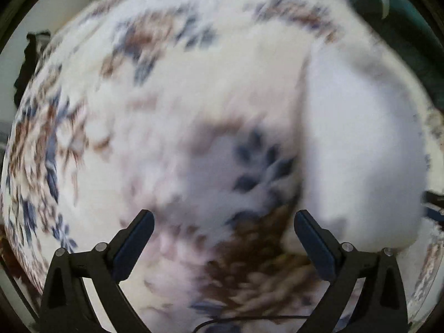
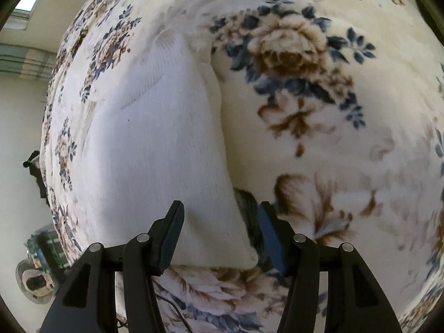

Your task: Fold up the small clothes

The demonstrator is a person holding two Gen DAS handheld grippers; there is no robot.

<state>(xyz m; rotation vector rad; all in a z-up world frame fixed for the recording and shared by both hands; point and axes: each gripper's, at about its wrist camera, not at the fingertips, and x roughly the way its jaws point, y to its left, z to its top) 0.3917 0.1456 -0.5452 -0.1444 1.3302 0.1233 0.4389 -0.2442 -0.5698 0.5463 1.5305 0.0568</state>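
A white knit garment [image 2: 155,152] lies flat on a floral blanket [image 2: 305,138]. Its long edge runs up the middle of the right wrist view. My right gripper [image 2: 220,216] points down over the garment's near right corner. Its fingers stand apart, one over the cloth and one just past the edge, and the pads press on nothing. The left wrist view is blurred by motion. There the same white garment [image 1: 360,144] shows at the right, beyond the right finger. My left gripper [image 1: 223,222] is wide open over the bare floral blanket [image 1: 138,105], with nothing between its fingers.
The blanket's edge drops to a pale floor at the left of both views. A round object [image 2: 36,277] and a dark item [image 2: 34,166] sit down there. Something dark green [image 1: 402,27] lies past the blanket at the top right. A thin black cable [image 1: 249,319] runs under the left gripper.
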